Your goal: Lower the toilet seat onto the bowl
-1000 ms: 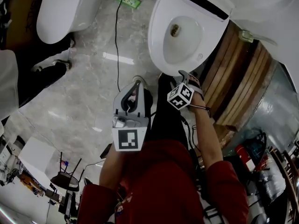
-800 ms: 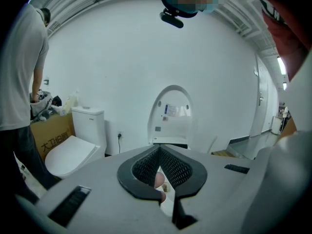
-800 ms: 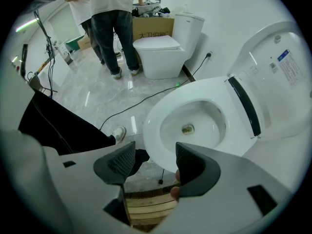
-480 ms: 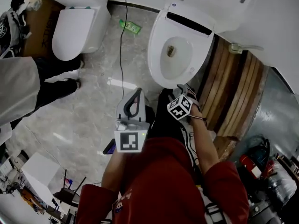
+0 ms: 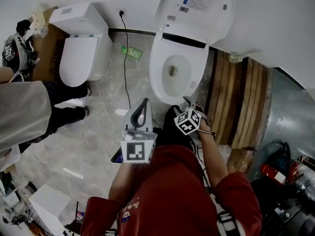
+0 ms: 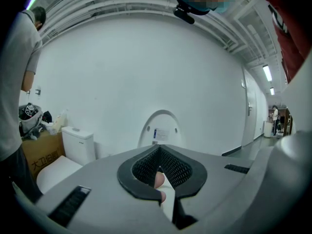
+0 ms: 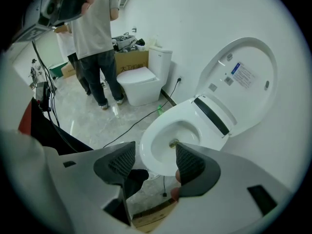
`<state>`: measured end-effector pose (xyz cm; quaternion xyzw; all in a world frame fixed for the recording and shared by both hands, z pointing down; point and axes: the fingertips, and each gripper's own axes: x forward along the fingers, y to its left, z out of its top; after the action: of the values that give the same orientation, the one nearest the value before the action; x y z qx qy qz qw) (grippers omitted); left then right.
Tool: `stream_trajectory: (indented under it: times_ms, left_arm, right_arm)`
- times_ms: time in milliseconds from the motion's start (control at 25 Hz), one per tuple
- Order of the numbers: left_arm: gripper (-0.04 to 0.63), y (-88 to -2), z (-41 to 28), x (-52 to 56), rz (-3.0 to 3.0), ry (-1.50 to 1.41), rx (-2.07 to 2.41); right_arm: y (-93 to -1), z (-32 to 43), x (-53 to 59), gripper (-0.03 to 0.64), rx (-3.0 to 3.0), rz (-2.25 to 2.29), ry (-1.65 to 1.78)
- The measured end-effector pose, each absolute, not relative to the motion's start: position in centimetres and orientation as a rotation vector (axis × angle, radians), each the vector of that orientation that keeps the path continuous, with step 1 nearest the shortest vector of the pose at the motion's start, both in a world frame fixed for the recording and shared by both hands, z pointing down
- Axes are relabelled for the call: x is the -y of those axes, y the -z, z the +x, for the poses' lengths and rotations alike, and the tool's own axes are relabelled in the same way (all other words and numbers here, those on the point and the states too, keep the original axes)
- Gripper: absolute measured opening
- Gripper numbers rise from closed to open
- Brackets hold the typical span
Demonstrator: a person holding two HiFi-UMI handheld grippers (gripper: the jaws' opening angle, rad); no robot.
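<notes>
Head view: white oval toilet seat cover with blue label stands raised at 12 o'clock of the white ceramic toilet bowl, not lowered.
Left gripper: your grey left gripper hangs at 7 o'clock of the bowl, jaws pressed together, nothing between.
Right gripper: your right gripper is at 6 o'clock, near the rim, jaws apart, empty.
Surroundings: second white toilet at 9 o'clock, closed.
</notes>
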<state>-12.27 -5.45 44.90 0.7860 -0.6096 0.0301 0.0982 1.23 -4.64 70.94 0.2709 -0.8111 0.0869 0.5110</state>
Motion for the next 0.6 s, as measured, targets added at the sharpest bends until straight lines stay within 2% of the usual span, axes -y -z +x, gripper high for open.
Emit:
stream_trajectory:
  times_ms: [600]
  left_arm:
    - [0.009,-39.7,-13.1,5.2,2.426,-0.009,1.824]
  right_arm:
    - [-58.1,-0.1,6.1,0.247,2.168,0.975,-0.245]
